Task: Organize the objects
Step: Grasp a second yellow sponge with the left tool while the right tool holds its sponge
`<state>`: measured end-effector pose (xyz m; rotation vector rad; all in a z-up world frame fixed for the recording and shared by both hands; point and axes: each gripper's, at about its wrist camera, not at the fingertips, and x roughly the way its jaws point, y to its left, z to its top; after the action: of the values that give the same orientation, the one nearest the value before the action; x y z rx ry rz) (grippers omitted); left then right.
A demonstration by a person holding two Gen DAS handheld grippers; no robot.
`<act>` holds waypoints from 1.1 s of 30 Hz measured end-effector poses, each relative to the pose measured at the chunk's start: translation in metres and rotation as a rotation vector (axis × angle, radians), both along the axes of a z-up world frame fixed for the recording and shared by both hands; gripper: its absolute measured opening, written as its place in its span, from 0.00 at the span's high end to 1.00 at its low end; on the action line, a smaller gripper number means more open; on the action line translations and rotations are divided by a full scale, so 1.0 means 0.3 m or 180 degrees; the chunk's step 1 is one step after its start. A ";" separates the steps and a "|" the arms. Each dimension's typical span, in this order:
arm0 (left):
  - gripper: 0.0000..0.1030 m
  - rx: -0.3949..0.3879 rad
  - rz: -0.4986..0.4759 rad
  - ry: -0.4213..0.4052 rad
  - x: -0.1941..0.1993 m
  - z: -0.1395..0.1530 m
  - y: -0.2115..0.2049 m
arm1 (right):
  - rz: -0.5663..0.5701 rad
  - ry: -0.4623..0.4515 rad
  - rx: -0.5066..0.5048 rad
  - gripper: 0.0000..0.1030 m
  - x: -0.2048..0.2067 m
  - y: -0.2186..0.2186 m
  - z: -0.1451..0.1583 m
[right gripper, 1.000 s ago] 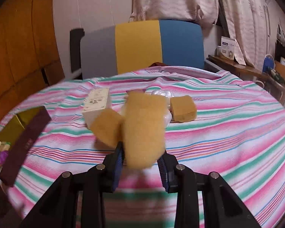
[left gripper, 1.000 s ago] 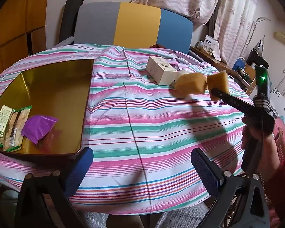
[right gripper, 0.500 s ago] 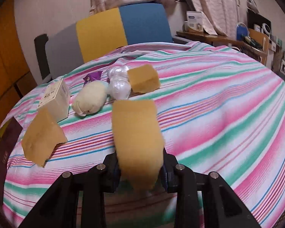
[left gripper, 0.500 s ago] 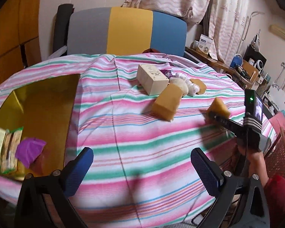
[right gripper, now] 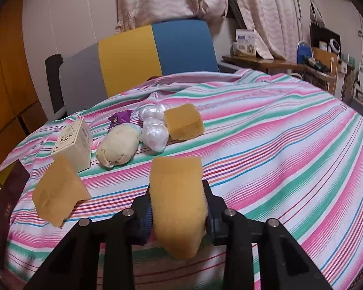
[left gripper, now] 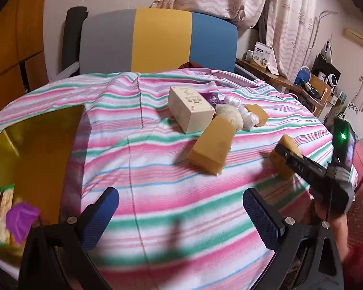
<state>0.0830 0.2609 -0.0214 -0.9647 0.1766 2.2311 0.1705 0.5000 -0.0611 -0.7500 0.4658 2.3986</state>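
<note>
Progress is partial: gold rectangular tray holds only snack packets and a purple wrapper. Right gripper fingers clamp a yellow sponge block, well apart from the tray. Left gripper fingers stand open, empty. Cream box, further sponges and wrapped items remain on the striped desk.

No legible text — only blurred print on the cream box and the purple packet
</note>
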 end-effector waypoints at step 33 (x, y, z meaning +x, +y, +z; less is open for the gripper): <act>0.46 -0.0228 -0.0399 0.0210 -0.120 -0.178 0.288 | -0.0110 -0.0059 0.0226 0.68 -0.017 -0.026 -0.018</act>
<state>0.0470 0.3472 -0.0749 -0.8934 0.3398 2.1548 0.1655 0.4923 -0.0665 -0.7266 0.3808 2.3610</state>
